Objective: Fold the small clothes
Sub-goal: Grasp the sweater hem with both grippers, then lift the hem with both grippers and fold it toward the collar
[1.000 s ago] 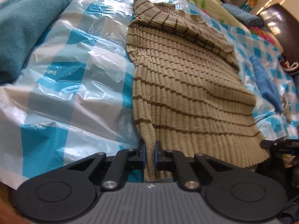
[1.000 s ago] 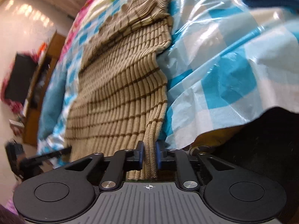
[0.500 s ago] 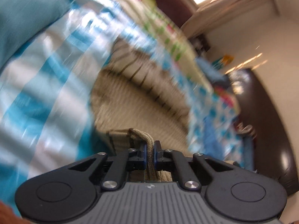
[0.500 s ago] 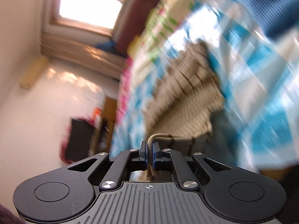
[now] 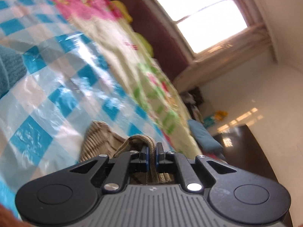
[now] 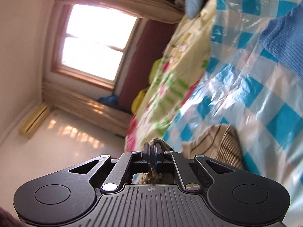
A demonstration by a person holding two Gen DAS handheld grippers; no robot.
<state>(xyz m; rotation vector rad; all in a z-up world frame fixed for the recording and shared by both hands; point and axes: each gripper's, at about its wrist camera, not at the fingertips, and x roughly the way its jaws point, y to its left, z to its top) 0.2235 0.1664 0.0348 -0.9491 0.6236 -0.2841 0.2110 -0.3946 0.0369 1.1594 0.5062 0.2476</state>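
Note:
A tan knit sweater with thin brown stripes (image 5: 98,138) lies on a blue-and-white checked plastic sheet (image 5: 56,87) over a bed. My left gripper (image 5: 151,151) is shut on the sweater's hem, which bunches over the fingers. My right gripper (image 6: 152,151) is shut on the hem's other corner; the sweater's far part (image 6: 217,143) shows beyond it. Both grippers are raised and tilted up, so most of the sweater is hidden below them.
A teal towel (image 5: 9,66) lies at the left, a blue knit garment (image 6: 284,37) at the right. A floral quilt (image 5: 151,71) and a blue pillow (image 5: 204,136) lie further on. A window (image 6: 94,43) and a dark headboard stand behind.
Both grippers have lifted the sweater's hem off the bed and carried it forward over the body. The views have swung up from the flat sweater to the far wall and window.

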